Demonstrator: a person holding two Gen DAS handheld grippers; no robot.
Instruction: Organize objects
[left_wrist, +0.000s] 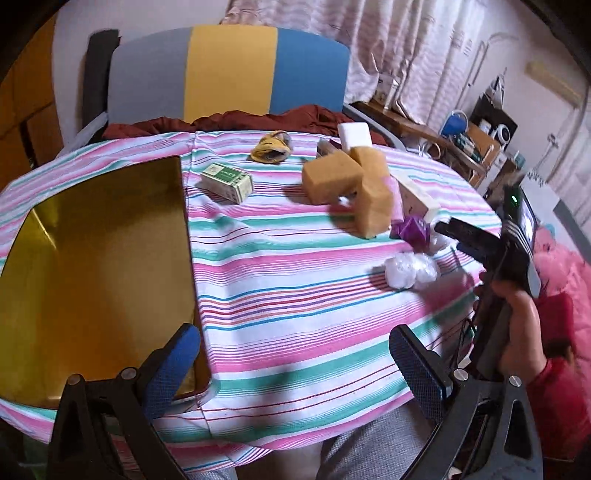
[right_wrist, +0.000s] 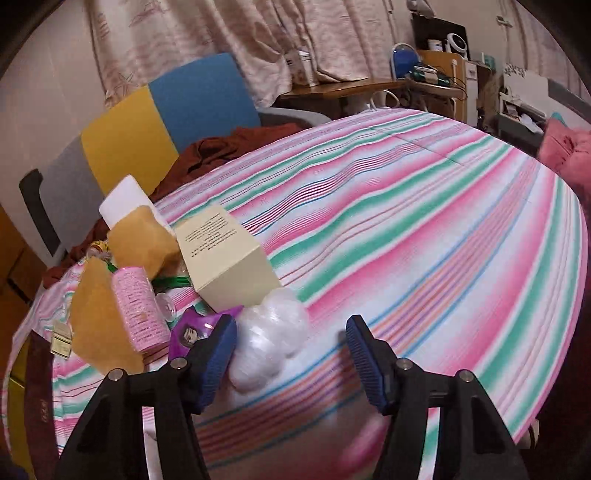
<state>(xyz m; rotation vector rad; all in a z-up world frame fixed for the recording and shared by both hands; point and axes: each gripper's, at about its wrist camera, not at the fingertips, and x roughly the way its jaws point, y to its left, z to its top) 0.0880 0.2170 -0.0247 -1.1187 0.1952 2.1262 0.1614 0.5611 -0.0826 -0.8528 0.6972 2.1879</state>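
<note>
**Both grippers over the striped table, nothing gripped**

Right gripper (right_wrist: 291, 354): jaws apart, pointing down at the striped tablecloth (right_wrist: 424, 229). Nothing clamped. The clear plastic wrap bundle (right_wrist: 269, 343) lies just inside its left finger (right_wrist: 218, 354), touching or nearly touching that pad; the right finger stands clear of it over bare cloth. Whether the left pad actually presses the bundle, I cannot tell.

Just beyond the left fingertip: a purple packet (right_wrist: 192, 330) with a printed figure. Further out on that side, a pink printed cylinder (right_wrist: 138, 310) lying tilted against a tan sponge block (right_wrist: 96, 314). Straight ahead past the bundle, a cream box (right_wrist: 225, 254) with fine print on top. Behind it a second tan sponge (right_wrist: 144, 240) and a white block (right_wrist: 123, 201).

Left gripper (left_wrist: 295, 369): jaws wide apart, empty, above the near table edge. A gold-lined tray (left_wrist: 99, 266) sits at its left finger, the tip overlapping the tray's near corner. Well ahead: a small green-and-white carton (left_wrist: 227, 182), a yellow crumpled item (left_wrist: 271, 147), the sponge pile (left_wrist: 351, 184). Ahead to the right, the plastic bundle (left_wrist: 408, 271), with a hand (left_wrist: 517, 325) holding the other gripper next to it.
</note>
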